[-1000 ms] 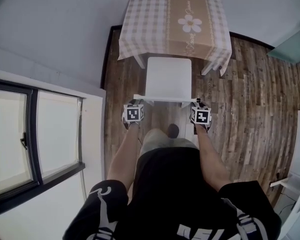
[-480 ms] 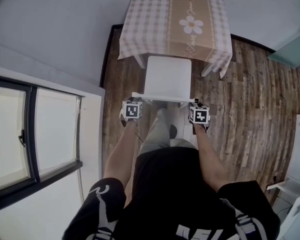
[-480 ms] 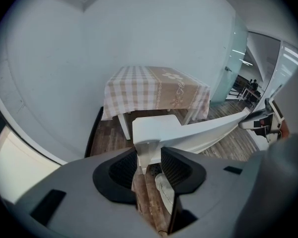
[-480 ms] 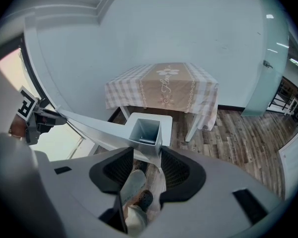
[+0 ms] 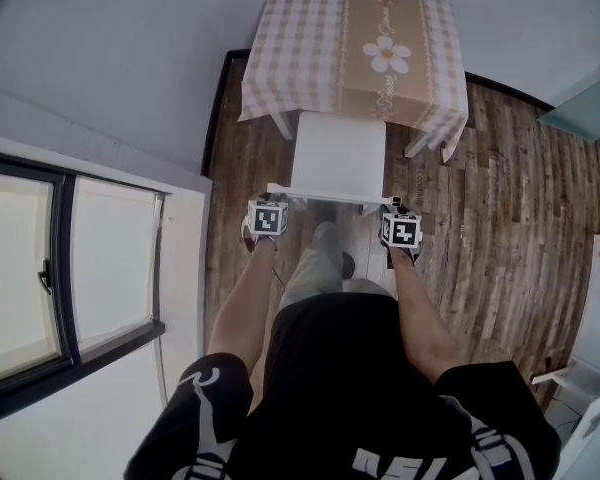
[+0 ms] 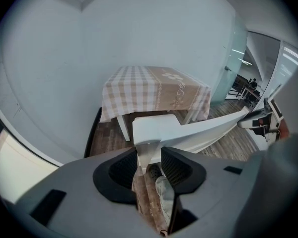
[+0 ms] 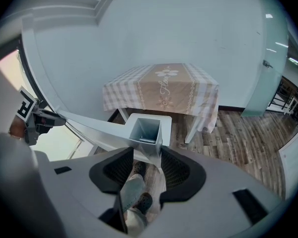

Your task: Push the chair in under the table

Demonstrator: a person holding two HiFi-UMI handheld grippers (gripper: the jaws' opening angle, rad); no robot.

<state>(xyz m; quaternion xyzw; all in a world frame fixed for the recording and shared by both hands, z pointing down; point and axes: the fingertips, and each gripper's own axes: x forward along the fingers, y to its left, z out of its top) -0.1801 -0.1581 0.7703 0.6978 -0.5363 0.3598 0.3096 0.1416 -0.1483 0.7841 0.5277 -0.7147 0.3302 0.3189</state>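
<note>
Since a second ago, the white plastic chair (image 5: 337, 153) has edged slightly toward the worktop. Both grippers have gone with it, and the person's leg in pale trousers (image 5: 320, 258) has stepped forward behind the seat.

Nearest: one leg and one dark perforated shoe (image 5: 347, 263) show on the brown wood-plank floor (image 5: 480, 188).

Left gripper (image 6: 149, 157): black ribbed fingers (image 6: 124, 170) are clamped on the left corner post of the chair's back. The post fills the gap between them.

Right gripper (image 7: 147, 155): fingers (image 7: 175, 168) are clamped the same way on the right corner post, whose hollow square end shows from above. The white top rail runs between the two grippers.

Chair: stands upright on the floor with its back toward the person. The front edge of the seat is at the hanging hem of the cloth. Most of the seat is still out in the open.

Beyond it: a square worktop draped in a beige-and-white checked cloth with a daisy print (image 5: 310, 38), set against the pale wall. Two of its white legs are visible, one on either side of the seat.

Progress, my estimate: the grip is established and the push is under way, but only the front of the seat has reached the worktop. The remaining job is to slide the rest of the seat under, keeping it centred between the legs.

Count: 1 chair, 1 worktop, 2 grippers.
</note>
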